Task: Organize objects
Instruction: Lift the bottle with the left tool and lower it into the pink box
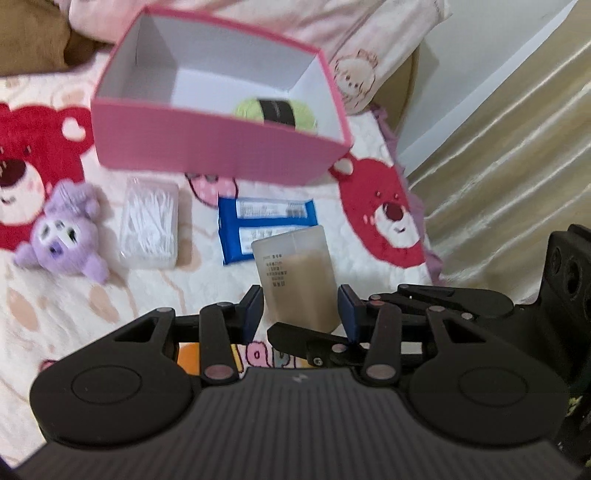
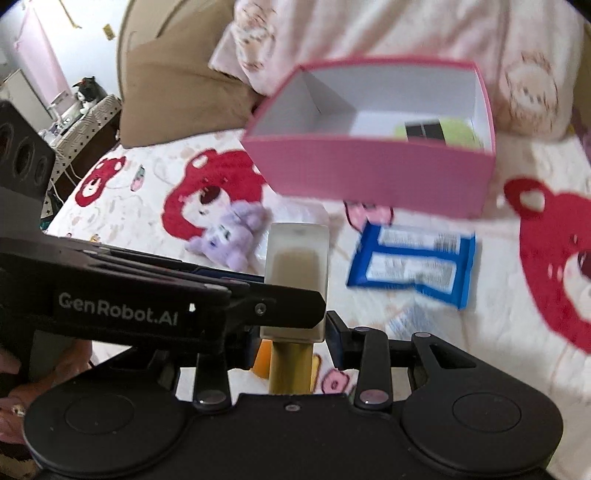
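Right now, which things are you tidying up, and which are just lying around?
Tidying:
frosted bottle, held by both grippers
pink box
green item already inside
purple plush
clear pack
blue packet

Lying around:
bear blanket
pillows

Home bedroom; bear-print bedspread (image 1: 388,229), pillows (image 2: 369,33)

A white blanket (image 1: 192,288) printed with red bears covers the bed. A pink bear-print pillow (image 1: 354,51) lies at twelve o'clock, a tan cushion (image 2: 177,92) at eleven. At nine o'clock a side table (image 2: 85,114) carries a dark figurine (image 2: 86,90).
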`<state>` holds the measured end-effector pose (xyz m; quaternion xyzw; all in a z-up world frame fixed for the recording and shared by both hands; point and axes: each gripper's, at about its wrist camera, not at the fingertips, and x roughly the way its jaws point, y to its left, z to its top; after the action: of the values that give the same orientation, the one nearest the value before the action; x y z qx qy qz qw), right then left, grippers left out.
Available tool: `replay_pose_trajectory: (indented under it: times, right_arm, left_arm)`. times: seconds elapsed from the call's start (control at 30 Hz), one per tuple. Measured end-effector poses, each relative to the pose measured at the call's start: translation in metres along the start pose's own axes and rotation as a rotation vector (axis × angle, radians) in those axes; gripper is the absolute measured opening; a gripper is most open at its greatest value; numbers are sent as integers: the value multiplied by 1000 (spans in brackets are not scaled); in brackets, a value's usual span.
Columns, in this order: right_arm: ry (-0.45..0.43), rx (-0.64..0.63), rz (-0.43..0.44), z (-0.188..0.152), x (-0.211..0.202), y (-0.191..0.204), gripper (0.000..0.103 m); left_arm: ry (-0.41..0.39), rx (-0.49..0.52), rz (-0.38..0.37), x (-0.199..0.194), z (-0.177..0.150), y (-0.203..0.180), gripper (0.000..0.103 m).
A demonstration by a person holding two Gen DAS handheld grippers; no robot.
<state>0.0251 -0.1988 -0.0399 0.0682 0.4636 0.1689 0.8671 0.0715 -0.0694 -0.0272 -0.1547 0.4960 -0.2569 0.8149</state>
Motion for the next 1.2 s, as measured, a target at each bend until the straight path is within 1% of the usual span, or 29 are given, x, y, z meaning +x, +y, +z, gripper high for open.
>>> replay_pose_trajectory:
  times: [0.17, 0.23, 0.37, 0.43, 0.5, 0.6, 0.7, 0.8, 0.97, 1.0, 1.07, 1.2]
  right_arm:
    - [-27, -30, 14, 36, -22, 12, 41]
    - [-49, -58, 1, 50, -28, 17, 41]
    - [-98, -104, -36, 80, -34, 22, 41]
    - [-137, -127, -55, 96, -36, 22, 41]
    - [-171, -163, -86, 112, -34, 24, 40]
    - [-188, -167, -88, 136, -23, 19, 40]
    - [-204, -170, -100, 158, -10, 11, 40]
    - [-222, -138, -98, 174, 12, -4, 40]
    - [-270, -27, -65, 185, 58, -35, 40]
    - [-271, 1, -59, 186, 68, -41, 40]
    - [-258, 46, -64, 187, 85, -50, 40]
    - [-216, 84, -92, 187, 114, -69, 40]
  left_arm:
    - [-60, 73, 23, -36, 25, -16, 42]
    - [-75, 92, 26, -45, 41, -20, 42]
    - [-98, 90, 17, -54, 73, -24, 42]
    - [-113, 79, 18, -56, 91, -24, 41]
    - [-134, 71, 17, -56, 109, -22, 40]
    - [-145, 49, 31, -51, 133, -19, 40]
    - [-148, 15, 39, -40, 156, -8, 40]
    - [-143, 3, 70, -20, 179, 2, 40]
    - [-152, 2, 121, 21, 204, 24, 40]
    - [-141, 14, 139, 31, 209, 26, 40]
    - [-111, 19, 149, 47, 216, 31, 41]
    - [-72, 6, 133, 82, 221, 46, 41]
